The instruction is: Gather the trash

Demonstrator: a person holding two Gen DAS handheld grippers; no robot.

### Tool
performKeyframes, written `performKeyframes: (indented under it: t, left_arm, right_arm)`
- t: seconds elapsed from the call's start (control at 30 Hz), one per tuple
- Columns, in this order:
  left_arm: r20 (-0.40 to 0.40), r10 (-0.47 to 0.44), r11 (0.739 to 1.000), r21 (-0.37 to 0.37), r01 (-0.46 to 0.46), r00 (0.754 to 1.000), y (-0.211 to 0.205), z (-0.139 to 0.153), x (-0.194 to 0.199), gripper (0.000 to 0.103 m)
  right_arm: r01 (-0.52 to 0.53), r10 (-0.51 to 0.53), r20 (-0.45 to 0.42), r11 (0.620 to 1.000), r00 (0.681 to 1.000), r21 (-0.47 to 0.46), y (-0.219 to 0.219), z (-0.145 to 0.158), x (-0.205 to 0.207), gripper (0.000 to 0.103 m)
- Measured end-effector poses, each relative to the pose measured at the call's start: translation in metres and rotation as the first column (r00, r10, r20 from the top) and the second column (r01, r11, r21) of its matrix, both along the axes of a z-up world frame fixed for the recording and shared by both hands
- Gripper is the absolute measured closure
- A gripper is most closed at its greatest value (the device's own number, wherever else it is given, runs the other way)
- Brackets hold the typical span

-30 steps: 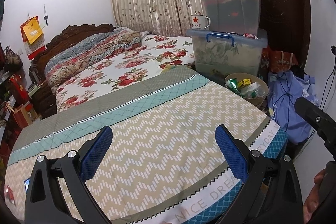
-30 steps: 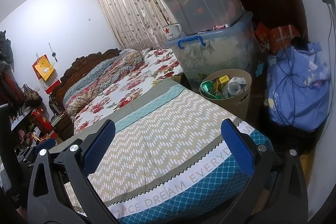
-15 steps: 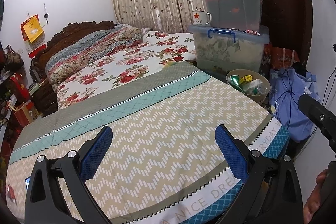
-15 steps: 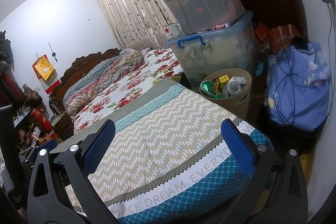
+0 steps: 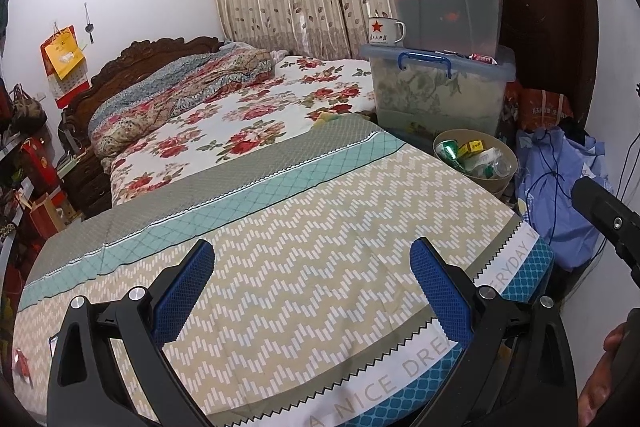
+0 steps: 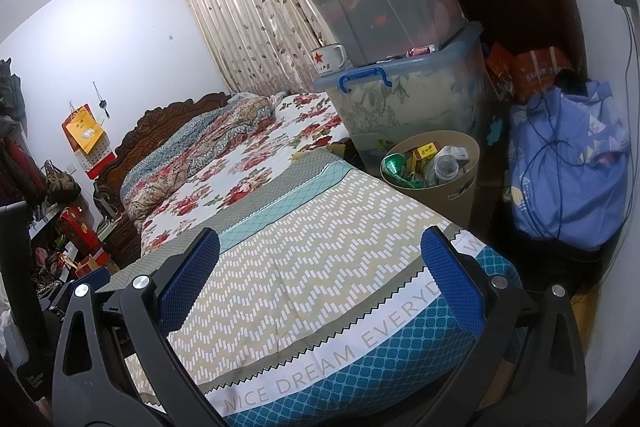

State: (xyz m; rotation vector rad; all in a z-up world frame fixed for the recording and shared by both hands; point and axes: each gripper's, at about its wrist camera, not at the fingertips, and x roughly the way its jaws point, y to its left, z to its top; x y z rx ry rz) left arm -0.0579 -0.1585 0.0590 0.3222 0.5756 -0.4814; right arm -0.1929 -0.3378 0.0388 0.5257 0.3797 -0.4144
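Left wrist view: left gripper with jaws spread wide and empty, above the zigzag quilt on the bed. Beyond the quilt's far right corner, a tan bin stands upright on the floor, mouth up, just before the stacked boxes; a mug sits on the lowest box. Trash fills the bin: a green can lying tilted with its end toward the camera, a yellow carton and a clear bottle on its side. Right wrist view: right gripper likewise spread and empty over the quilt's foot edge; the bin lies ahead to the right, a blue bag beside it.
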Motion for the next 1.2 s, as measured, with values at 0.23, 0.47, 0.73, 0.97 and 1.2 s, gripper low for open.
performKeyframes:
  t: [0.23, 0.47, 0.73, 0.97, 1.2]
  left_arm:
    - [0.002, 0.001, 1.000, 0.002, -0.001, 1.000, -0.0005, -0.0002, 0.0000, 0.009]
    - [0.000, 0.009, 1.000, 0.004, -0.009, 1.000, 0.0017, -0.0017, 0.0012, 0.009]
    - [0.005, 0.007, 1.000, 0.012, -0.007, 1.000, 0.0006, -0.0016, 0.0012, 0.009]
    - [0.007, 0.006, 1.000, 0.013, -0.006, 1.000, 0.0006, -0.0015, 0.0014, 0.009]
    - [0.007, 0.004, 1.000, 0.016, -0.004, 1.000, -0.0003, -0.0032, 0.0008, 0.009]
  right_arm:
    - [0.001, -0.001, 0.000, 1.000, 1.000, 0.000, 0.0000, 0.0002, 0.0001, 0.003]
    - [0.000, 0.000, 0.000, 1.000, 1.000, 0.000, -0.0001, 0.0003, 0.0002, 0.003]
    - [0.001, -0.001, 0.000, 1.000, 1.000, -0.001, 0.0001, 0.0004, 0.0002, 0.003]
    - [0.001, -0.001, 0.000, 1.000, 1.000, -0.001, 0.0003, 0.0005, 0.0003, 0.003]
    - [0.002, -0.002, 0.001, 1.000, 1.000, -0.004, 0.0004, 0.0002, 0.0000, 0.003]
